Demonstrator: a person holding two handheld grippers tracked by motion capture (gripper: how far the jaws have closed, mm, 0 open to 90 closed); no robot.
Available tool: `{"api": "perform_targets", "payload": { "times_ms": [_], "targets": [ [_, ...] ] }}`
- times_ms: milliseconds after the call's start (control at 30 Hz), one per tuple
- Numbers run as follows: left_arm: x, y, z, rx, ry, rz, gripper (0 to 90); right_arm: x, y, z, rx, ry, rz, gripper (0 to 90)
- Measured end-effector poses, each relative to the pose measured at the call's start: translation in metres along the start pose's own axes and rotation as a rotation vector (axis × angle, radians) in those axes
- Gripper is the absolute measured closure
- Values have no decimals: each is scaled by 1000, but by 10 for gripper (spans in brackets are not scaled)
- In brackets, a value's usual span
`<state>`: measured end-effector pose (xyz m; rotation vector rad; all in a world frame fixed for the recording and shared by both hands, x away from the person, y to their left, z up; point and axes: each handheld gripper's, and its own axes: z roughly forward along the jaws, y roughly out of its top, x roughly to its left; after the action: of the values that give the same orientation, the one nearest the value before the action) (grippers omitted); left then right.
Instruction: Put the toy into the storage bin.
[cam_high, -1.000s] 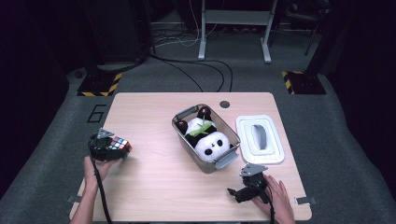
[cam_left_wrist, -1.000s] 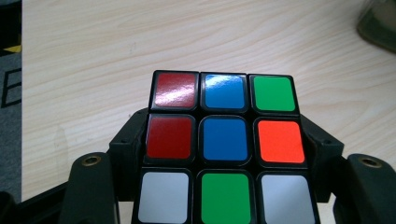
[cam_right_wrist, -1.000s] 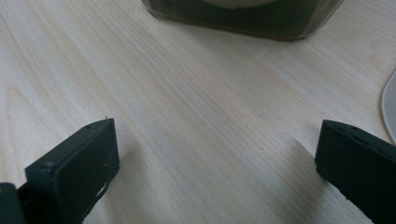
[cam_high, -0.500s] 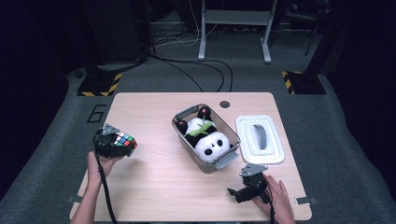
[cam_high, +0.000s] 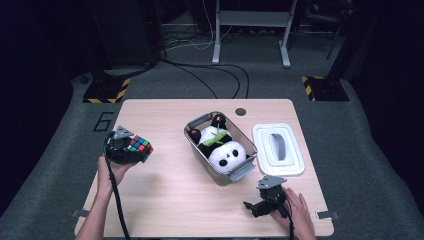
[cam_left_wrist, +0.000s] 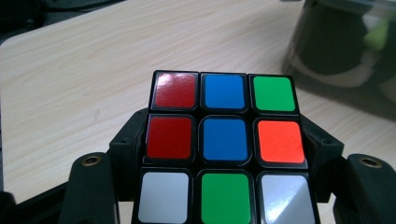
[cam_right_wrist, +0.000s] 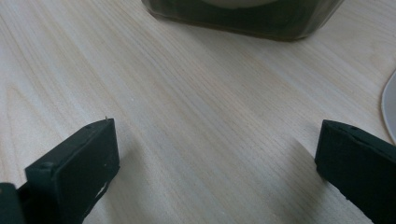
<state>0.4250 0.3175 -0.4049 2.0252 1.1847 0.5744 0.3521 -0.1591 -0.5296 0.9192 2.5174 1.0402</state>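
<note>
Cube (cam_left_wrist: 225, 148) is showing red, blue, green, orange and white squares on black edges – left gripper (cam_high: 131, 150) is clamping it; right gripper (cam_right_wrist: 217, 172) is gaping wide over bare table (cam_high: 165, 200).

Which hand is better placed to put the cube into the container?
Left. The left gripper already holds the puzzle cube between its jaws, beside the container. The right gripper rests open on the table.

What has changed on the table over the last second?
The left gripper, shut on the multicoloured puzzle cube, has lifted it off the light wooden table and carried it slightly toward the far side. The right gripper, the metal box with the plush panda, and the white lid stayed put.
</note>
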Motion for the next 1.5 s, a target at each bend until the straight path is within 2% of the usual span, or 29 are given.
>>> {"api": "perform_targets", "payload": {
  "times_ms": [267,833,1100,1500],
  "targets": [
    [-10,17,0,0,-24,44,336,0,0,0,0,-1,0,0],
    [-30,49,1,-40,-69,76,336,0,0,0,0,0,0,0],
    [-42,67,3,-50,-81,112,336,0,0,0,0,0,0,0],
    [-59,88,9,-68,-99,142,336,0,0,0,0,-1,0,0]
  ]
}}
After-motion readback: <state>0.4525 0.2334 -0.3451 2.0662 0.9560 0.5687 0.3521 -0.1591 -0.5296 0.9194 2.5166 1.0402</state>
